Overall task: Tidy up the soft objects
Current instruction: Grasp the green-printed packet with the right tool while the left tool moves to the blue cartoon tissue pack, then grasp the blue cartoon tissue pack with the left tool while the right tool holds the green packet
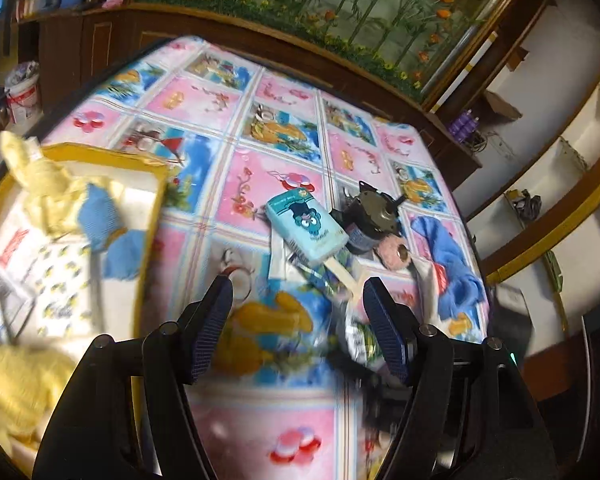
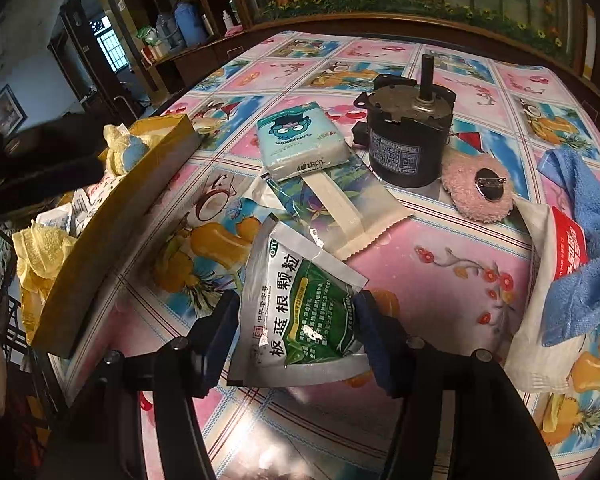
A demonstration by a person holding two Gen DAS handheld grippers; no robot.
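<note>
- At the far left, a yellow-edged box [image 2: 112, 200] is seen on the desk [image 2: 440, 264], with yellow cloths [image 1: 52, 188], a blue cloth and small packets already lying in it.
- The left tongs [image 1: 298, 300] are held apart and empty, angled down over bare patterned desk just right of the box; nothing is touched by the pads.
- Further right, a teal tissue pack [image 2: 300, 148] is seen lying on a flat white wrapper [image 2: 340, 208], its long axis running from near-right to far-left.
- Nearest the viewer, a green-and-white medicine sachet [image 2: 300, 316] lies between the pads of the right tongs [image 2: 298, 312]. Its long axis runs near to far, roughly along the tongs' pointing line. The right pad is seen against the sachet's edge, while a narrow gap shows at the left pad, so the tongs are judged apart rather than clamped.
- The right hand is judged the nearer to the sachet, tilted steeply down at it; the box lies to its left.
- Further right, a black motor [image 2: 408, 136], a pink fuzzy pad [image 2: 476, 192], a white pouch [image 2: 536, 280] and a blue towel [image 2: 580, 240] remain on the desk.
</note>
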